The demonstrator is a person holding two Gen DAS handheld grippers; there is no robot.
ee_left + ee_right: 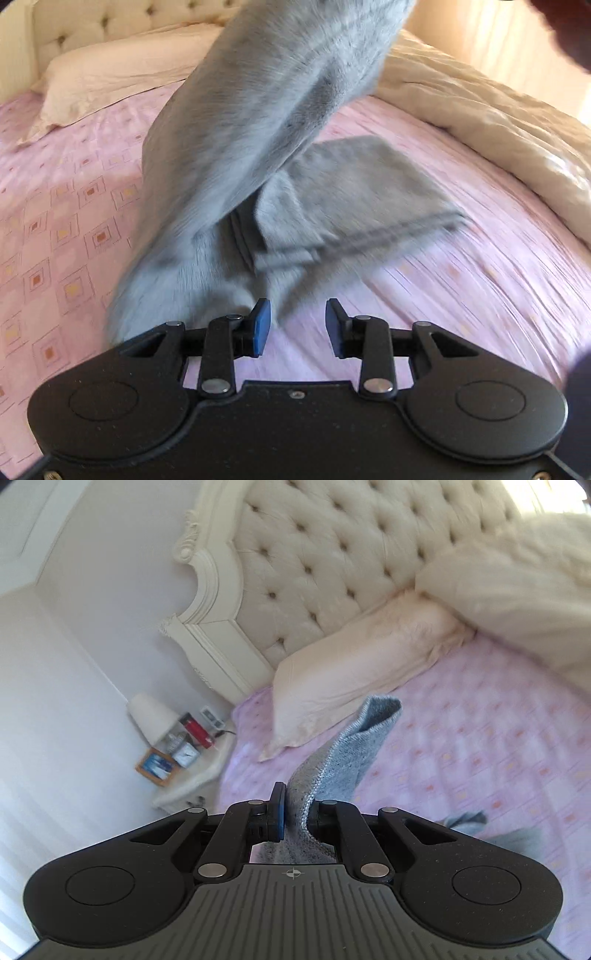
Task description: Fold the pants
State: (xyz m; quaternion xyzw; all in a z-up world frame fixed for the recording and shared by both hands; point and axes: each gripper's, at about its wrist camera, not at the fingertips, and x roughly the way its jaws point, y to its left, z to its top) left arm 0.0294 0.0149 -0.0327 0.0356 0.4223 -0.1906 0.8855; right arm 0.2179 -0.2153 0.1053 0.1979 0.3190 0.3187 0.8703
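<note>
pants [258, 122] | grey knit | part lifted, part on bed

Bright daylight, motion blur, fisheye-warped edges

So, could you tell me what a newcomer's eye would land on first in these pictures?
Probably the grey pants, hanging in a big sweep over the pink bedsheet, their lower part lying folded on it. Next, the right claw shut on a strip of that fabric, and the left claw open and empty.
</note>
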